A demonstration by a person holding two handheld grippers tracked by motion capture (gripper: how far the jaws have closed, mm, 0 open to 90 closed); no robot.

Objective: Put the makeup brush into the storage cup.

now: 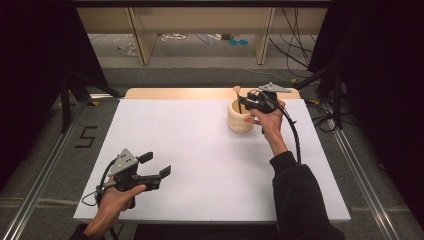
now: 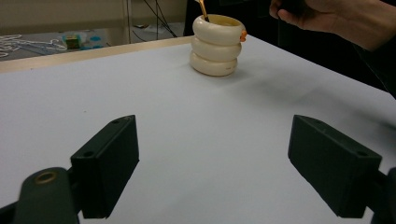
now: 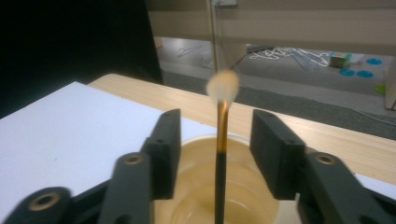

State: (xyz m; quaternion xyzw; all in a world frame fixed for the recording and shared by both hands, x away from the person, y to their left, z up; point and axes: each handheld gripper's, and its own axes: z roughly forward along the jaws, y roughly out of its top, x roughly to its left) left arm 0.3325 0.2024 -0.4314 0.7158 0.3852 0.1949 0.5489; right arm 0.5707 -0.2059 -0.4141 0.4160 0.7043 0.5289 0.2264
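A cream ribbed cup [image 1: 240, 119] stands at the far right of the white board [image 1: 200, 150]. A slim brush [image 1: 237, 92] with a pale tuft stands upright in it. My right gripper [image 1: 243, 107] hovers just over the cup's rim. In the right gripper view the brush handle [image 3: 221, 144] rises between the two jaws of the right gripper [image 3: 217, 122], which stand apart with a gap on each side, above the cup [image 3: 243, 196]. My left gripper [image 1: 156, 164] rests low at the board's front left, open and holding nothing; the left gripper [image 2: 212, 140] faces the cup [image 2: 215, 44] far off.
A wooden tabletop strip [image 1: 175, 93] shows beyond the board's far edge. Shelf legs and cables lie on the floor behind. Metal rails run along both sides of the table. A black cable [image 1: 295, 135] trails from the right gripper over the forearm.
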